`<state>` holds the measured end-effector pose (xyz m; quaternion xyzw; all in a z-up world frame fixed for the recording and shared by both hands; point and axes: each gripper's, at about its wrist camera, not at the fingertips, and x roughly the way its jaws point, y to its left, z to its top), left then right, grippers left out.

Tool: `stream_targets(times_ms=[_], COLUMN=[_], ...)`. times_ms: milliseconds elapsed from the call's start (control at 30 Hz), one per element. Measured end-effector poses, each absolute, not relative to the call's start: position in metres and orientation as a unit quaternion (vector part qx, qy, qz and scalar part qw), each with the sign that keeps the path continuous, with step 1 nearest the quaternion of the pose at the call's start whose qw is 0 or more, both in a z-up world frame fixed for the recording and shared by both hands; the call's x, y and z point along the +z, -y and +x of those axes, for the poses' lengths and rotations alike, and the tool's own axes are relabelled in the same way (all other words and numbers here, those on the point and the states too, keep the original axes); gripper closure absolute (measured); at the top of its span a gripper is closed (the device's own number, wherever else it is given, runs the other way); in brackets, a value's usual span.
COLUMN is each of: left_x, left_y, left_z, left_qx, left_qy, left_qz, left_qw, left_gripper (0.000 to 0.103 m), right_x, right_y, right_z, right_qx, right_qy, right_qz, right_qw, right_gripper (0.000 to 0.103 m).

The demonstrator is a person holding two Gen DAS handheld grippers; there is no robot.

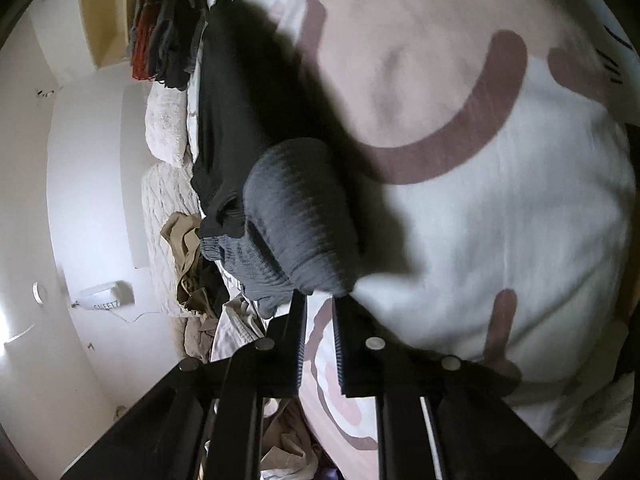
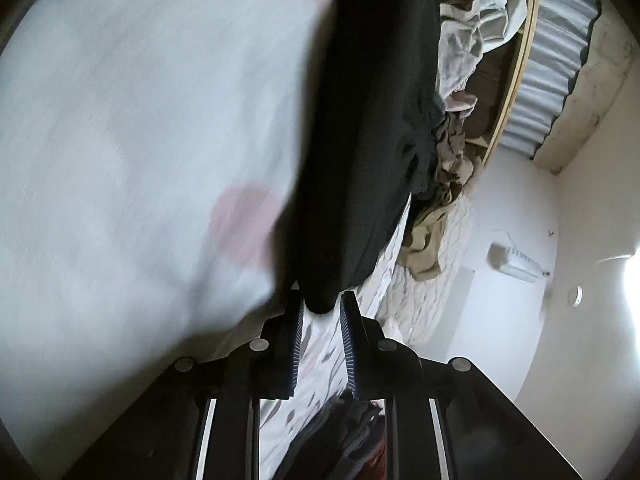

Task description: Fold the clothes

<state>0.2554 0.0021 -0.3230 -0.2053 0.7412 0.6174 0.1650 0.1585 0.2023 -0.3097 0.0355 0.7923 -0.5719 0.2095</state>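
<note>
A dark grey ribbed garment (image 1: 296,216) hangs lifted over a bed with a white cover bearing brown arcs (image 1: 500,200). My left gripper (image 1: 320,296) is shut on its bunched grey corner. The rest of the garment stretches away as a long black band (image 1: 240,92). In the right wrist view the same garment (image 2: 368,128) hangs as a dark strip, and my right gripper (image 2: 322,304) is shut on its lower corner. Both corners are held above the bed cover (image 2: 120,140).
A heap of beige and white clothes (image 1: 192,264) lies at the bed's edge, also in the right wrist view (image 2: 460,40). Dark and red folded clothes (image 1: 164,40) lie at the far end. White fluffy pillows (image 1: 164,128) and a white wall (image 1: 80,200) stand beyond.
</note>
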Motion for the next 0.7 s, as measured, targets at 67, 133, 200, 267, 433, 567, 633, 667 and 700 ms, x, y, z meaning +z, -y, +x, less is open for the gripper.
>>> stream_targets(times_ms=[67,133,200,267,433,567,633,667,700], left_x=[-0.311,-0.300,-0.287,-0.277,-0.283,-0.308,-0.310,-0.312,-0.314], left_y=[-0.004,-0.008,-0.017,-0.026,-0.052,-0.070,-0.077,-0.080,-0.082], left_z=[0.255,0.262,0.268,0.274,0.290,0.290,0.279,0.276,0.273], left_qx=[0.631,0.646,0.657,0.667,0.662,0.649,0.653,0.656,0.658], left_qy=[-0.732,-0.720,-0.706,-0.693,-0.690,-0.711,-0.709,-0.707,-0.705], left_qz=[-0.194,-0.181,-0.174,-0.169,-0.162,-0.157,-0.162,-0.165,-0.168], left_qw=[0.168,0.180,0.199,0.215,0.243,0.221,0.211,0.207,0.203], left_gripper=[0.053,0.035,0.034,0.034,0.034,0.034,0.034,0.034,0.034], right_x=[-0.301,-0.292,-0.287,-0.279,-0.285,-0.294,-0.298,-0.301,-0.305], right_y=[-0.201,-0.203,-0.213,-0.214,-0.203,-0.196,-0.192,-0.192,-0.191], right_z=[0.158,0.160,0.169,0.176,0.198,0.199,0.196,0.196,0.196], right_qx=[-0.588,-0.605,-0.615,-0.617,-0.590,-0.576,-0.577,-0.575,-0.573], right_qy=[-0.782,-0.771,-0.760,-0.754,-0.763,-0.776,-0.778,-0.780,-0.783], right_qz=[0.040,0.038,0.036,0.049,0.025,0.004,-0.010,-0.017,-0.024], right_qw=[0.204,0.197,0.206,0.222,0.262,0.259,0.250,0.245,0.241], right_gripper=[0.065,0.041,0.028,0.027,0.028,0.029,0.029,0.029,0.029])
